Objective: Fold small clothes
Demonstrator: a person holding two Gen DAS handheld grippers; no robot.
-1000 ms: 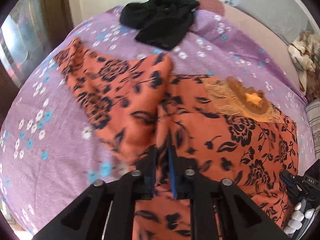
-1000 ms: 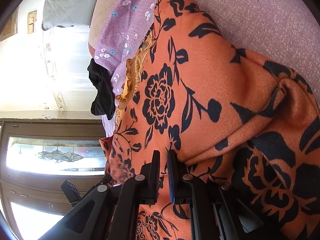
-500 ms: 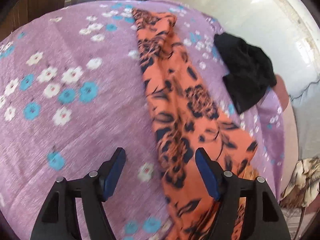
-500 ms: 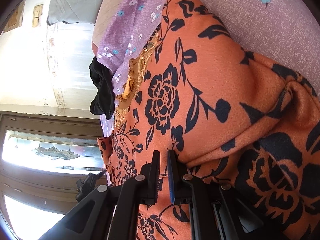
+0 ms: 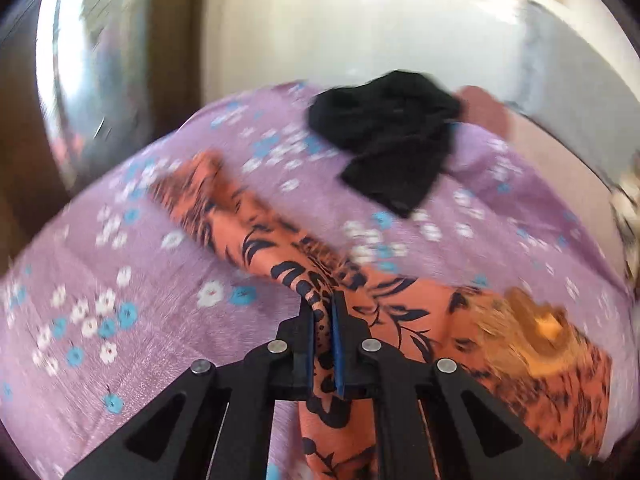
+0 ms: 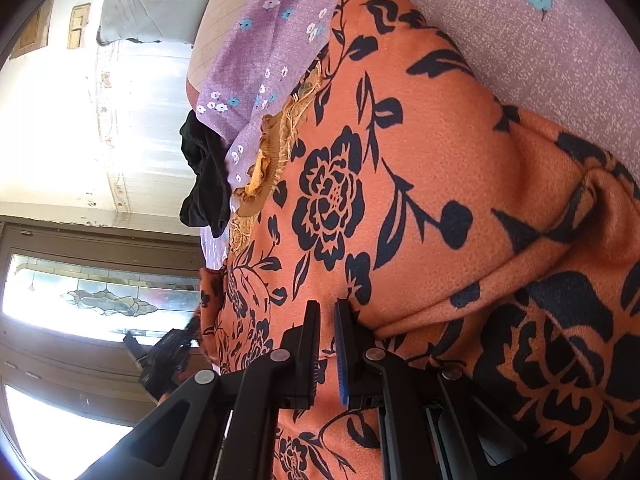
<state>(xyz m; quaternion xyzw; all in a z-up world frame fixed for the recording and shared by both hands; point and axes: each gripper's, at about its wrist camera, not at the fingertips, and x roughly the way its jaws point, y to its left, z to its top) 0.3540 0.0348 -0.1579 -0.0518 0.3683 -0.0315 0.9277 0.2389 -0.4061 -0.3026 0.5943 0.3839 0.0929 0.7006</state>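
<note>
An orange garment [image 5: 400, 312] with black flowers lies on the purple flowered bedsheet [image 5: 100, 280]. One sleeve [image 5: 208, 196] stretches away to the upper left, and the gold embroidered neckline [image 5: 532, 332] lies at the right. My left gripper [image 5: 322, 308] has its jaws closing tight on a raised fold of the orange cloth near the base of the sleeve. In the right wrist view my right gripper [image 6: 327, 312] is shut on an edge of the same orange garment [image 6: 420, 152], whose cloth bunches in folds to the right. The left gripper [image 6: 160, 360] shows small at the lower left there.
A crumpled black garment [image 5: 392, 148] lies on the sheet beyond the orange one, also seen as the black garment [image 6: 204, 184] in the right view. A grey pillow [image 6: 152, 0] sits at the bed's far end. A door with stained glass [image 6: 100, 300] stands past the bed's edge.
The left gripper let go of the cloth, opened wide over the sheet beside the sleeve, then closed on a fold of the orange garment and lifted it. The right gripper kept its hold and place.
</note>
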